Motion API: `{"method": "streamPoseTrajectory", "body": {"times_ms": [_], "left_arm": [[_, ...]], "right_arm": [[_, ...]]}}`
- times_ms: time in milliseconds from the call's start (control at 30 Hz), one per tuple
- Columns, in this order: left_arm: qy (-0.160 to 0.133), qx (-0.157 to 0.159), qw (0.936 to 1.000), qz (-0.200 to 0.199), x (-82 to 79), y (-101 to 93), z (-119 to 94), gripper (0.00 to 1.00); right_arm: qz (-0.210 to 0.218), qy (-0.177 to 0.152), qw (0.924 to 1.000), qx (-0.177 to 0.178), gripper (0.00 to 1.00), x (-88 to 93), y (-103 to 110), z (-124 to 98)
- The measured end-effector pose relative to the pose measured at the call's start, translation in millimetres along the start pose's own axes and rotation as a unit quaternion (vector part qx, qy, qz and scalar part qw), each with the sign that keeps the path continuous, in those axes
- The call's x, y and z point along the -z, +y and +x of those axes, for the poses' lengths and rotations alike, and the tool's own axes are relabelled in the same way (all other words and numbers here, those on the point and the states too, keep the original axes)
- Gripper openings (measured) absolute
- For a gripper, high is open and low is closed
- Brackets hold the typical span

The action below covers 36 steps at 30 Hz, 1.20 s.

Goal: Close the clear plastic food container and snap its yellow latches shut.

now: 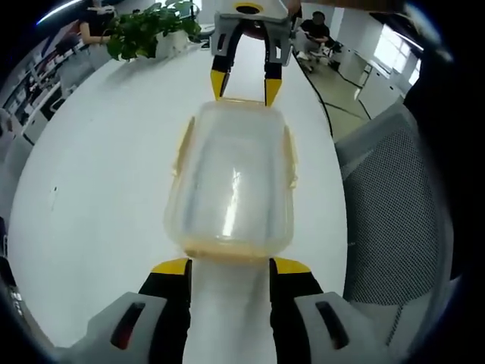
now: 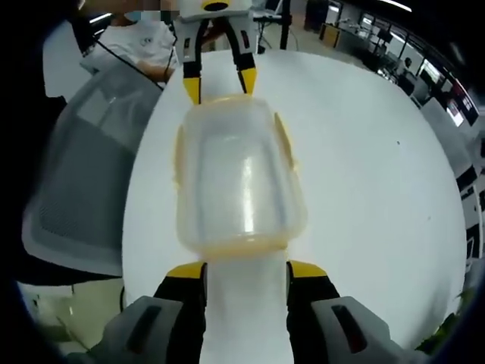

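Note:
A clear plastic food container [image 1: 231,182] [image 2: 239,178] stands on the white table [image 1: 98,174] [image 2: 379,174] with its lid resting on top. Yellow latches [image 1: 184,140] [image 2: 282,140] run along its two long sides and flare outward a little. My left gripper [image 1: 231,265] [image 2: 220,87] is open, its yellow tips at one short end of the container. My right gripper [image 2: 246,270] [image 1: 244,87] is open at the opposite short end, facing the left one. Neither grips anything.
A grey mesh chair [image 1: 394,205] [image 2: 83,174] stands close to the table edge beside the container. A potted green plant [image 1: 148,30] sits at the table's far end. People [image 1: 314,30] [image 2: 140,42] sit beyond the table.

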<state>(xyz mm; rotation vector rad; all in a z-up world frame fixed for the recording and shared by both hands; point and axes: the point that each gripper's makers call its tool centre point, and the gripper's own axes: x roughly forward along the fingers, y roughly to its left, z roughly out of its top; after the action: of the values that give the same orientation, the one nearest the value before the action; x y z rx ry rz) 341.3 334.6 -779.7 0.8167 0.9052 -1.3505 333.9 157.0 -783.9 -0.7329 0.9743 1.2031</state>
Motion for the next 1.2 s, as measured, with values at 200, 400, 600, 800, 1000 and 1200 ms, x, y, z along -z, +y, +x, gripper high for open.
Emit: {"method": "streamPoseTrajectory", "body": {"times_ms": [200, 400, 600, 800, 1000, 1200], "left_arm": [[-0.016, -0.005, 0.9981, -0.060, 4.0, 1.3, -4, 0.39], [-0.043, -0.001, 0.9914, -0.123, 6.5, -5.4, -4, 0.38], [-0.055, 0.014, 0.9803, -0.189, 9.8, -10.7, -2, 0.38], [-0.064, 0.011, 0.9720, -0.226, 11.5, -9.8, -5, 0.37], [-0.103, 0.020, 0.9492, -0.297, -0.6, -8.0, -8, 0.37], [-0.149, 0.022, 0.9135, -0.378, -10.7, -2.5, -10, 0.37]], "right_arm": [[0.065, -0.020, 0.9977, -0.002, 0.41, -0.3, 1, -10], [0.141, -0.065, 0.9879, 0.003, 0.40, -5.3, 3, -13], [0.201, -0.100, 0.9744, -0.009, 0.40, -8.2, 7, -12], [0.223, -0.112, 0.9684, -0.004, 0.39, -9.9, 10, -13], [0.266, -0.130, 0.9551, 0.010, 0.36, -12.9, 6, -11], [0.310, -0.156, 0.9379, 0.009, 0.36, -17.5, 4, -10]]}}
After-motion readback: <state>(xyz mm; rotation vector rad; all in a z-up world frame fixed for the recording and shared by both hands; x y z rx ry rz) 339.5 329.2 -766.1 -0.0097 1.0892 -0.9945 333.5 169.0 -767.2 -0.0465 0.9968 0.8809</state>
